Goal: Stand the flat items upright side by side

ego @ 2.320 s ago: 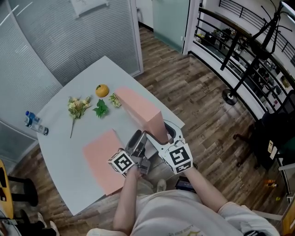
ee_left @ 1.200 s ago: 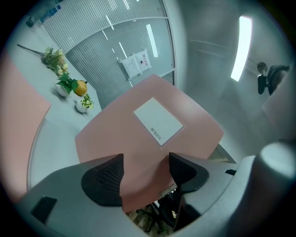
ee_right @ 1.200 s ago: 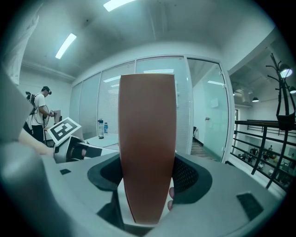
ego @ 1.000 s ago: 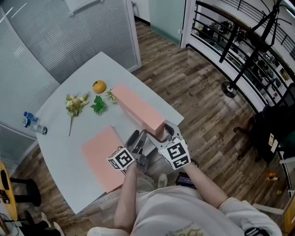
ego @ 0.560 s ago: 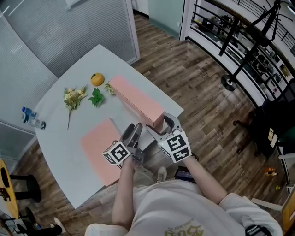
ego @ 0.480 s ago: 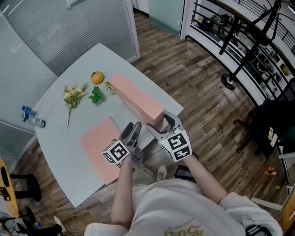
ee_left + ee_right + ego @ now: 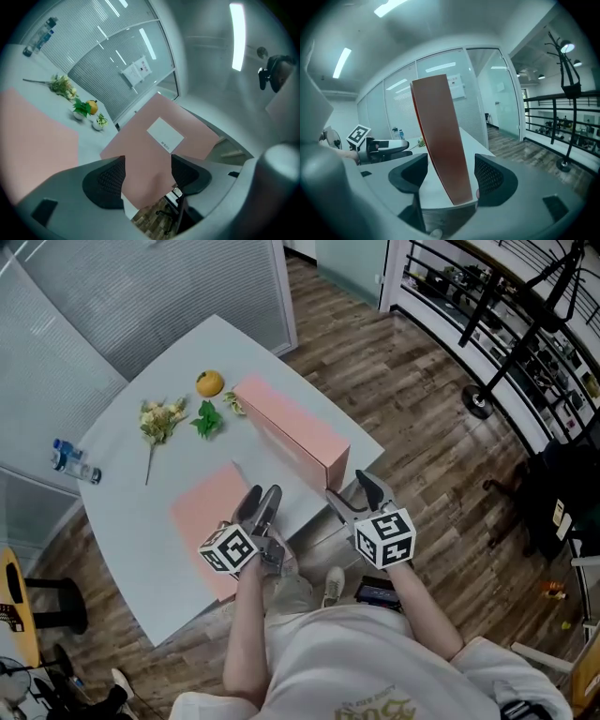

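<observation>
A long pink box (image 7: 291, 430) stands upright on its long edge across the white table (image 7: 131, 521); it shows a white label (image 7: 165, 135) in the left gripper view. A second flat pink item (image 7: 210, 521) lies flat at the table's front. My left gripper (image 7: 263, 506) hovers open over that flat item's right edge, pointing at the box. My right gripper (image 7: 351, 493) is open just off the box's near end (image 7: 440, 140), whose bottom corner sits between the jaws with a gap on the left side.
An orange (image 7: 209, 382), a green sprig (image 7: 206, 418) and a bunch of flowers (image 7: 161, 418) lie at the table's far side. A water bottle (image 7: 75, 463) lies at the left edge. A coat stand base (image 7: 480, 401) is on the wood floor to the right.
The box, earlier tilted in my right gripper, now stands on its edge. My right gripper has let go and drawn back a little. My left gripper has shifted left over the flat pink item.
</observation>
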{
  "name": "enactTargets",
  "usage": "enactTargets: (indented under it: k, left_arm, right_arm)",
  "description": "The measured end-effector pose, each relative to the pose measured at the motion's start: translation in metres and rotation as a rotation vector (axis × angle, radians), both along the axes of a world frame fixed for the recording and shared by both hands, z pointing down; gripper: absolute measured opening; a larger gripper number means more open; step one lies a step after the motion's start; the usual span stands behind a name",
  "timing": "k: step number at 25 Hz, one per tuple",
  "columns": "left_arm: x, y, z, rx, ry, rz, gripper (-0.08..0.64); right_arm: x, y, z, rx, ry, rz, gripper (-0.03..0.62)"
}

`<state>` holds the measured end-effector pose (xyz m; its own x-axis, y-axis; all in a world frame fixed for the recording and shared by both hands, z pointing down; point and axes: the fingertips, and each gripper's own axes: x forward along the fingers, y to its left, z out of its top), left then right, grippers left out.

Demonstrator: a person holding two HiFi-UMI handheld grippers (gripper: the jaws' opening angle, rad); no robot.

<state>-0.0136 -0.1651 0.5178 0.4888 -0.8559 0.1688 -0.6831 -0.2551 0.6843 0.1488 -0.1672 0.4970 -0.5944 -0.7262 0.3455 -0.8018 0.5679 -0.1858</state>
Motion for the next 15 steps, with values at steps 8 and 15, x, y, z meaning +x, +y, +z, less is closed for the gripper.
enactTargets:
  k: [8,15]
  left_arm:
    - [-0.043,0.016,0.009,-0.009,-0.204,0.027,0.298]
    - [-0.076,0.037,0.029,-0.087,-0.514,0.198,0.284]
  right_arm:
    - [-0.008,0.026,0.022,-0.121,-0.063,0.005,0.309]
    - [-0.065,0.083,0.060,-0.387,-0.191,-0.069,0.305]
